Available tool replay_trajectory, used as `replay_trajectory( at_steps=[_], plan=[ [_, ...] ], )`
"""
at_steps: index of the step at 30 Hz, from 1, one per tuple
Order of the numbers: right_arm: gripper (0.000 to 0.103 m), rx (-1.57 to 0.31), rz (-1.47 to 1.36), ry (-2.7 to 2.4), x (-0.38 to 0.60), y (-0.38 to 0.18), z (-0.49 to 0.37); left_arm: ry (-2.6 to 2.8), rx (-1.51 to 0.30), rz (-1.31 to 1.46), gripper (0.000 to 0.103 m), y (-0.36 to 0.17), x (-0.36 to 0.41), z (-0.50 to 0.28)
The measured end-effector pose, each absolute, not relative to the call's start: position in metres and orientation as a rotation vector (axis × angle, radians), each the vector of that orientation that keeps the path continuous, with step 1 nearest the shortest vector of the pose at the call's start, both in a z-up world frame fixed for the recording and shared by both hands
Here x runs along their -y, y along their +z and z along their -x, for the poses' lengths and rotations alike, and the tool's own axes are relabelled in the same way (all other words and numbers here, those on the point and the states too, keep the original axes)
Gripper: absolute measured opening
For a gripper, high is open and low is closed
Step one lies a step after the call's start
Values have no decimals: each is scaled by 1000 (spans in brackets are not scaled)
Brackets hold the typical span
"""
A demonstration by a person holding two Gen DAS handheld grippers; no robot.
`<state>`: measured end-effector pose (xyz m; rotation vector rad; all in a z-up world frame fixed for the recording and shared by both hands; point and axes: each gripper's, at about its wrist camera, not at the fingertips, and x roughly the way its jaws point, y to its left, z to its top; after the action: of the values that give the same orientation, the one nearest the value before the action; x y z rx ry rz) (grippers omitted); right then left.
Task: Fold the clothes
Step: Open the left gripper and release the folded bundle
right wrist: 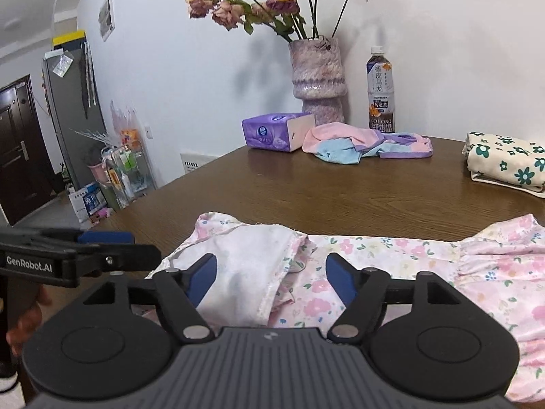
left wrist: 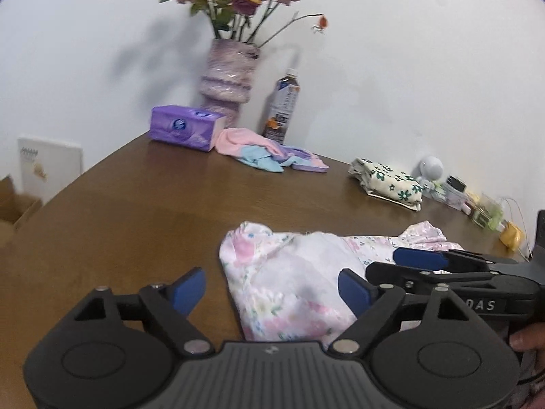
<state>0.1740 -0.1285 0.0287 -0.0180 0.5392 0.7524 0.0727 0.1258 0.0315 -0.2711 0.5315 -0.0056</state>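
A pink floral garment (left wrist: pixel 289 283) (right wrist: pixel 374 255) lies flat on the brown table (left wrist: pixel 136 204) (right wrist: pixel 306 191), its left part turned over so the white inside shows. My left gripper (left wrist: pixel 272 291) is open above the garment's left edge, one pad over bare wood and the other over cloth. My right gripper (right wrist: pixel 272 281) is open too, straddling the turned-over white flap. Each gripper shows in the other's view: the right gripper (left wrist: pixel 381 262) comes in from the right, the left gripper (right wrist: pixel 143 247) from the left. Nothing is held.
At the back stand a purple tissue box (left wrist: pixel 185 127) (right wrist: pixel 272 131), a vase of dried roses (left wrist: pixel 228 78) (right wrist: pixel 316 78) and a tea bottle (left wrist: pixel 281 105) (right wrist: pixel 380 92). A pink-blue cloth (left wrist: pixel 269 151) (right wrist: pixel 364 143) and a folded green-flowered cloth (left wrist: pixel 388 180) (right wrist: pixel 504 163) lie near them.
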Motion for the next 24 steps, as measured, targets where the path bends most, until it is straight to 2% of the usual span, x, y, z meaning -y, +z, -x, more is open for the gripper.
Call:
replay_trajectory(
  at_steps=[24],
  plan=[
    [78,-534,45,761,161,29,-151,163,-578,420,85,19,-103,-49]
  ],
)
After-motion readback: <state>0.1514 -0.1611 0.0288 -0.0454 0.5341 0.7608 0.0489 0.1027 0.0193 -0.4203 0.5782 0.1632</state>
